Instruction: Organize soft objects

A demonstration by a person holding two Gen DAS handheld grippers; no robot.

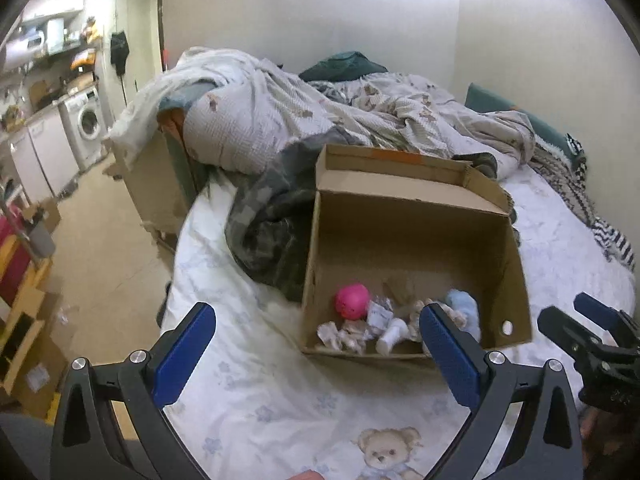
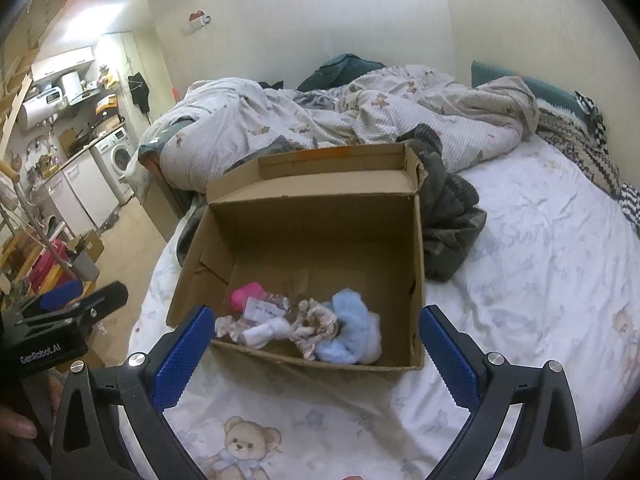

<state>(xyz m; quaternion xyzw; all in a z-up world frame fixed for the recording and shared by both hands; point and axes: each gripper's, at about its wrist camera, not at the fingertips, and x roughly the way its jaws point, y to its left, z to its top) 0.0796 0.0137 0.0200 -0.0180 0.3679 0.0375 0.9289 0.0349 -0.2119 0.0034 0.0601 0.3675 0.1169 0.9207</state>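
An open cardboard box stands on the bed. Inside lie a pink ball, a light blue fluffy item, a white sock, patterned scrunchies and a clear packet. My left gripper is open and empty, hovering in front of the box. My right gripper is open and empty, just before the box's near wall. Each gripper shows at the edge of the other's view.
A rumpled quilt and a dark grey garment lie behind and beside the box. The white sheet extends to the right. Floor, cardboard boxes and a washing machine lie left of the bed.
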